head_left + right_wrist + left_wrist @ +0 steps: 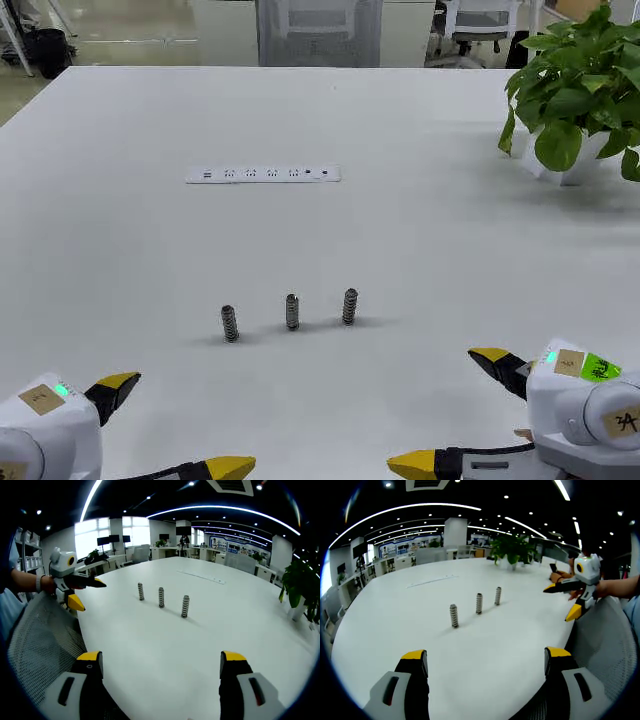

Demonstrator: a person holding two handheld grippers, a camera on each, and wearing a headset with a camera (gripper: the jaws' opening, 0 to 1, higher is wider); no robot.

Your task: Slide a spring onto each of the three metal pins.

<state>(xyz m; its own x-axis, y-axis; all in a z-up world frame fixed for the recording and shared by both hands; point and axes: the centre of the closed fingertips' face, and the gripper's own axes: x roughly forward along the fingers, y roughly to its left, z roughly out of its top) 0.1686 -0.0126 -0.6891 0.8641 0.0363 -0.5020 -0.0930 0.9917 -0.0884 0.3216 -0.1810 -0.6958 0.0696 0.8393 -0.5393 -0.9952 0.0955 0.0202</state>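
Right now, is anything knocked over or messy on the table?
No, nothing stands out. The three springs stand upright in a row on the table, apart from each other. The power strip lies flat behind them, and the plant sits upright. The left tool and right tool are open and empty.

Three upright springs [292, 312] on a white table [430, 250]

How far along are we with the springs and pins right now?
Looks done: the left spring, middle spring and right spring stand upright in a row on the table, as if each sits on a pin; the coils hide the pins. In hand: nothing; the left gripper and right gripper hang open and empty. Left: probably nothing beyond confirming the pins.
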